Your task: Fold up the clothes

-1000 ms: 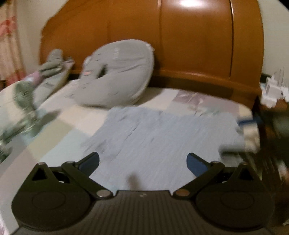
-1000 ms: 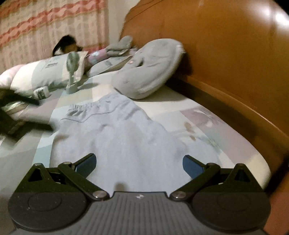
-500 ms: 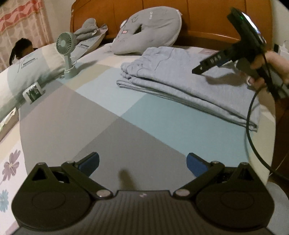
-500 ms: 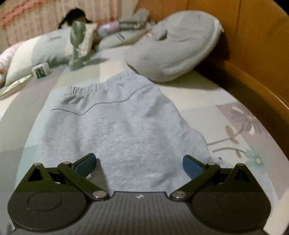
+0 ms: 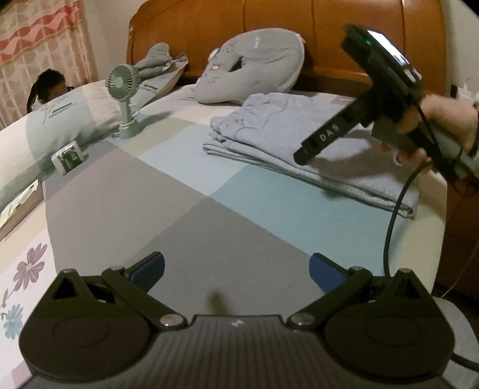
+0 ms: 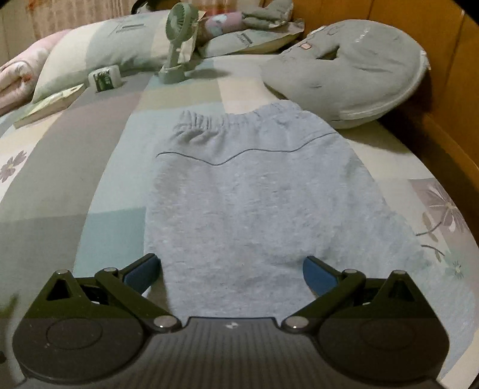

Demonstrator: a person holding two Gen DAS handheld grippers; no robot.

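Glossy wooden headboard curves up behind a bed with a patchwork-style sheet, big flat blocks of grey, pale blue and cream plus a few printed flowers near the edges. Folded light-blue sweatpants lie flat on it, fuzzy fleece-looking knit, gathered elastic waistband pointing toward the pillows and a thin dark curved seam line below it. From the left wrist view you can see they're stacked in a few layers with neat edges. Right behind the waistband sits a round grey plush cushion with a hole in the middle, donut shaped.

Left gripper hangs over bare sheet, well apart from the pants, jaws spread wide, nothing in them. Right gripper hovers at the near end of the pants, jaws also wide apart and empty, blue pads on either side of the fabric. A hand holds its black handle.

Small mint-green fan stands upright further off beside a pillow.
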